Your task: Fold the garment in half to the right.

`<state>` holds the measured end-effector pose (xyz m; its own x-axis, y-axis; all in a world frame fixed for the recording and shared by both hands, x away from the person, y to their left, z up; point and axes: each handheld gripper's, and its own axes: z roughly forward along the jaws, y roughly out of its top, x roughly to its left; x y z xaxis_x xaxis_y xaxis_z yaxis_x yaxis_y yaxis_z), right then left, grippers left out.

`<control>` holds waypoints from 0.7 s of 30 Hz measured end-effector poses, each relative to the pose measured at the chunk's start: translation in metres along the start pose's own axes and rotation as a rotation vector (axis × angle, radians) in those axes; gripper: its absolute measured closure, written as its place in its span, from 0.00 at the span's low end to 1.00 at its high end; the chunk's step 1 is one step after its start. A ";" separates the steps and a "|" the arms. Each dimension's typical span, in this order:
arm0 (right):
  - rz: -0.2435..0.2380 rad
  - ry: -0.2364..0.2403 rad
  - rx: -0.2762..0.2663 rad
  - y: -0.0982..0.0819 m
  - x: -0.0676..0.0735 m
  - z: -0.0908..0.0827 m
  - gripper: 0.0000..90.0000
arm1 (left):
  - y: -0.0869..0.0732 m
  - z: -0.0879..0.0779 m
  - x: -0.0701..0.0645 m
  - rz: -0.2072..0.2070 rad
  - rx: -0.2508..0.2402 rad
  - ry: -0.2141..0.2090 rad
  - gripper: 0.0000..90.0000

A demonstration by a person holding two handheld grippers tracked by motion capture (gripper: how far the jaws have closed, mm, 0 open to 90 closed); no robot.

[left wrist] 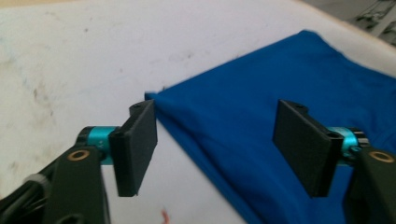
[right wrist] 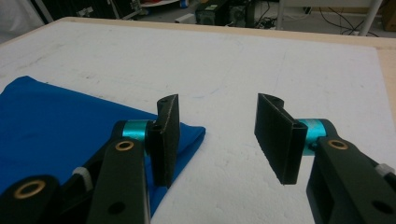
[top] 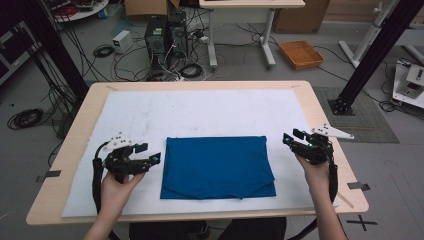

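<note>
At table centre, folded blue cloth (top: 217, 167) lying flat – soft, light, floppy; left gripper (top: 154, 160) at nine o'clock edge, right gripper (top: 287, 138) at three – both spread, pinching nothing; grabbing corners looking best.

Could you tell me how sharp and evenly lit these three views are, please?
High view: even, soft light, slightly grainy, blue cloth clear. Left gripper view: near jaws soft, white mat bright. Right gripper view: jaws fairly sharp, background floor blurred.

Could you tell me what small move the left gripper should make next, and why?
Probably ease the left gripper forward and down so its open jaws straddle the near left edge of the folded blue cloth. The jaws stand wide, nothing is pinched, and the cloth's corner lies just ahead of them.
</note>
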<state>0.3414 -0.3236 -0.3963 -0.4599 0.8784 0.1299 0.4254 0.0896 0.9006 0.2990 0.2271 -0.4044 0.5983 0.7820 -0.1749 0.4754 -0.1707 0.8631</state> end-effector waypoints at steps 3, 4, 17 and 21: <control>0.000 -0.001 0.000 0.000 -0.001 0.001 0.56 | -0.016 -0.003 -0.009 -0.025 0.017 0.025 0.35; 0.000 -0.001 0.002 0.000 -0.001 0.001 0.56 | -0.021 -0.004 -0.011 -0.040 0.024 0.024 0.35; -0.010 -0.005 0.002 -0.001 0.002 0.002 0.56 | -0.058 0.001 -0.020 -0.284 0.126 -0.081 0.50; -0.011 -0.006 0.003 0.000 0.003 0.002 0.56 | -0.058 0.007 -0.024 -0.281 0.144 -0.082 0.50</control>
<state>0.3418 -0.3201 -0.3974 -0.4596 0.8803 0.1177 0.4226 0.1002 0.9008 0.2615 0.2143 -0.4530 0.4779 0.7606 -0.4394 0.7123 -0.0428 0.7006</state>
